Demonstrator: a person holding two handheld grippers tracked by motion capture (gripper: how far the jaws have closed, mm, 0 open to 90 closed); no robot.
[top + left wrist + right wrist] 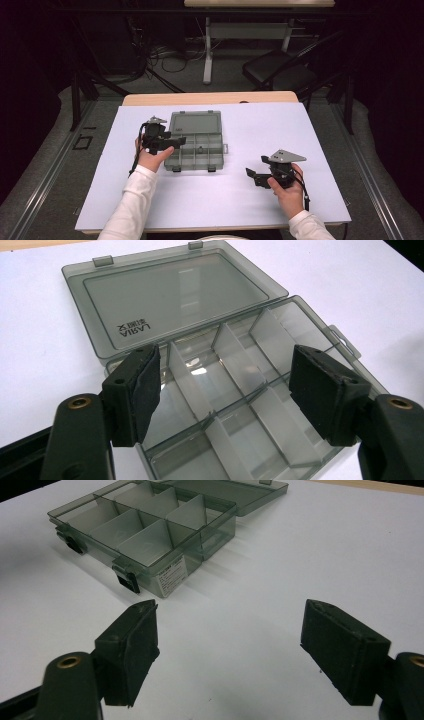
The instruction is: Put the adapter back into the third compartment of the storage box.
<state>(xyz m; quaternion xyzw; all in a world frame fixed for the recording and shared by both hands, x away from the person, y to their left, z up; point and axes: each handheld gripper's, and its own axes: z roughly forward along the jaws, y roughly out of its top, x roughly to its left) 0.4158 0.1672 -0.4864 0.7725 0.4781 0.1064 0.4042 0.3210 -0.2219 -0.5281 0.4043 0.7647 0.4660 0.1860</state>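
A smoky clear plastic organiser box (196, 145) lies open on the white table cover (240, 125), its lid (195, 122) folded flat toward the far side. Dividers split its tray (240, 405) into several empty compartments. My left gripper (172, 141) hovers over the box's left end, open, jaws straddling the tray (225, 395). My right gripper (252, 176) is held low over the bare cover, to the right of the box and nearer the front edge, open with nothing between its pads (227, 652). The box (150, 535) lies ahead of it with two black latches (126, 580) on its near wall.
The white cover (215, 200) overlies a wooden table whose far edge (210, 98) shows. Beyond it stand a dark folding chair (280, 70), another table's legs (207, 55) and floor cables. A sticker label (171, 573) is on the box's side wall.
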